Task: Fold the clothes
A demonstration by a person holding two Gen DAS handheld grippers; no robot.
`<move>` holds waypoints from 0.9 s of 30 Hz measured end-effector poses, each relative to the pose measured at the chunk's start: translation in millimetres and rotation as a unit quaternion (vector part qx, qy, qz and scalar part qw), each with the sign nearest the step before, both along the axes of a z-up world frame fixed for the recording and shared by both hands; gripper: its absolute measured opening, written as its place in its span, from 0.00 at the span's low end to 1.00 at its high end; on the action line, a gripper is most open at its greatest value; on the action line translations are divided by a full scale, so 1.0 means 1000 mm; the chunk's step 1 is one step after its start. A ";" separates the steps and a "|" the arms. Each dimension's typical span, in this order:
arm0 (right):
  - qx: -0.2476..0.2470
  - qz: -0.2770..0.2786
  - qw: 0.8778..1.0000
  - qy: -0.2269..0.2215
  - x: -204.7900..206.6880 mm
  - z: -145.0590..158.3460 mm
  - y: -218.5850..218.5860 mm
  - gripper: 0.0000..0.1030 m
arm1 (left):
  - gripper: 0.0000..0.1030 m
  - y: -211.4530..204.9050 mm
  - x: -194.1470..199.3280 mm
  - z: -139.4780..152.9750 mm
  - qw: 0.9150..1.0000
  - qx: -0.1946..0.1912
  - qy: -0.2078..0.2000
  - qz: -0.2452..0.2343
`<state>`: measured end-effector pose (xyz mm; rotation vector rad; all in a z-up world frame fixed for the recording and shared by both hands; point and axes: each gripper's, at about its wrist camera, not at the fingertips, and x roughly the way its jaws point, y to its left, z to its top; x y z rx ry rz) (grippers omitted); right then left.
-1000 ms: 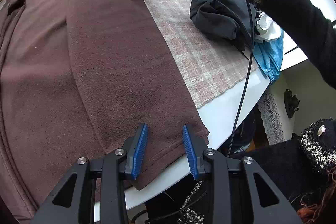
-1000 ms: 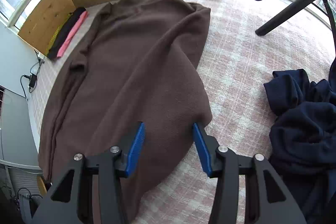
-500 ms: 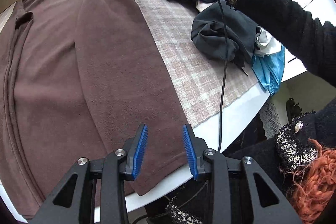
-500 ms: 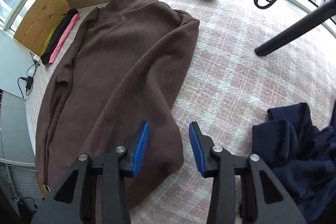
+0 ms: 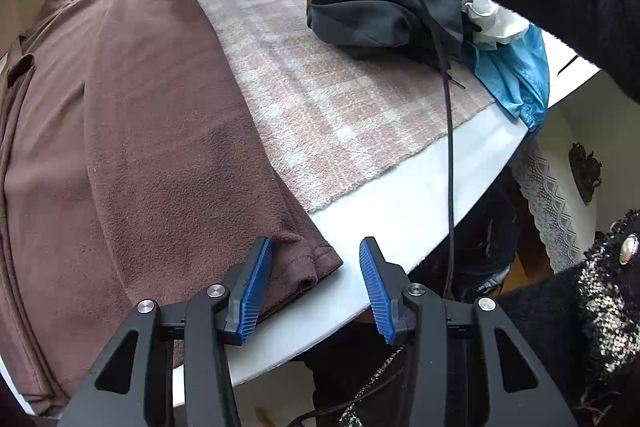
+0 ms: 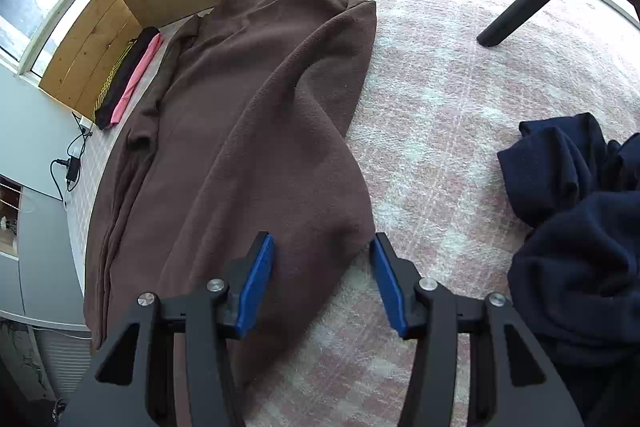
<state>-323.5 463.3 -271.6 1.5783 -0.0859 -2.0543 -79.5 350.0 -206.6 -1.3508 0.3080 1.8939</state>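
Both grippers are hanging wide open over the brown fleece garment, holding nothing.

The brown fleece garment [image 5: 152, 131] is lying long on the pink checked blanket [image 5: 344, 107], one side folded over. The left gripper [image 5: 316, 287] is sitting by the hem corner, the right gripper [image 6: 322, 281] by the far edge. Pinching only the top layer may be pulling the fold crooked; that corner could be slipping off the white table [image 5: 384, 227].

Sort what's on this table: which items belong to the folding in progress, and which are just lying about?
In the job:
brown fleece garment
left gripper, open at its corner
right gripper, open over its edge

Lying about:
navy clothes
dark grey garment
blue cloth
plaid mat
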 end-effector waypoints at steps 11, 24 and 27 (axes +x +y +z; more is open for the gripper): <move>-0.013 -0.069 0.996 -0.047 -0.006 0.015 -0.010 0.14 | 0.10 -0.065 -0.022 0.010 0.978 0.159 -0.090 0.104; 0.030 -0.009 0.999 -0.028 -0.019 0.054 -0.153 0.13 | 0.10 -0.202 -0.023 0.014 0.917 0.258 -0.086 0.292; 0.050 0.011 0.998 -0.026 -0.020 0.041 -0.189 0.13 | 0.10 -0.216 -0.025 0.008 0.914 0.248 -0.082 0.309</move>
